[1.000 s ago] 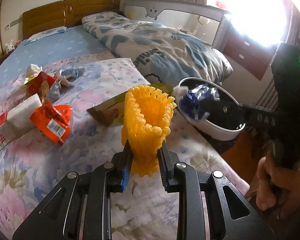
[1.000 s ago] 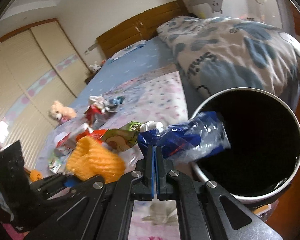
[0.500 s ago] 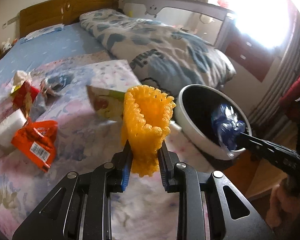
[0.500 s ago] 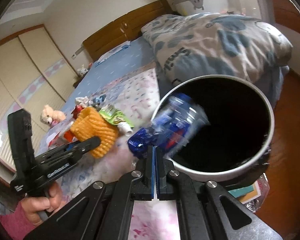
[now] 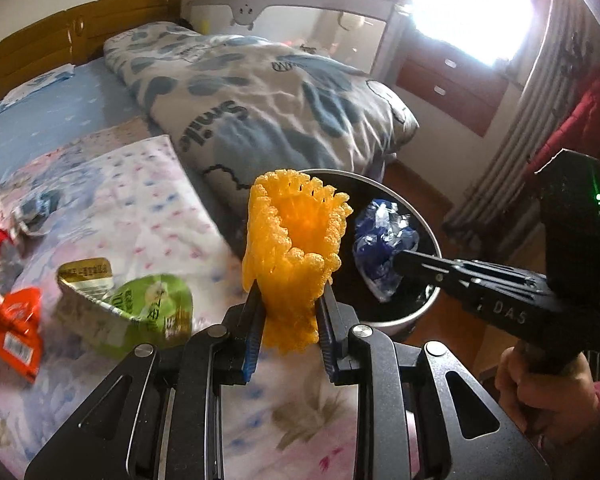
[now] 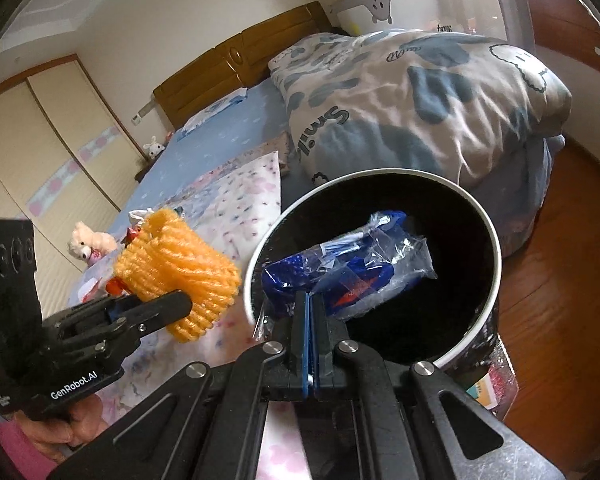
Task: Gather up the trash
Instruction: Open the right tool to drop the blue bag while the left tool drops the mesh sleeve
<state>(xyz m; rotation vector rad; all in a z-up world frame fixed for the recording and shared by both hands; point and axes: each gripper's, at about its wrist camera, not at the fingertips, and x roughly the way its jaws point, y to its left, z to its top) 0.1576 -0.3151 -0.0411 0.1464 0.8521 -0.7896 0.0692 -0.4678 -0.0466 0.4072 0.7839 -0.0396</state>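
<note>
- Right wrist view: my right claw [image 6: 309,308] is clenched on the near edge of a crumpled blue plastic wrapper [image 6: 350,270], which hangs over the dark mouth of the white-rimmed trash bin [image 6: 494,248] standing on the floor at the bed's near right corner.
- My worry here: I hold only a thin fold of film. If it slips out early, or clings to the pads when I let go, it could catch on the near rim and slide down outside onto the wooden floor [image 6: 560,280].
- My left claw [image 5: 288,316] is grasping an orange foam fruit net [image 5: 296,248] by its lower end, upright, above the floral bedspread [image 5: 140,200] just left of the bin.
- The net is light and springy. Squeezed as it is, I judge it may pop sideways on release and land on the bed [image 5: 60,120] instead, since it is not yet over the opening.
- Both claws crowd one small opening; the left could knock the right, or nudge the bin, if I bring it across too soon.
- Left on the bed, as I judge it: a green pouch [image 5: 140,312] near me and a red wrapper [image 5: 16,332] at the left edge, easy to forget.
</note>
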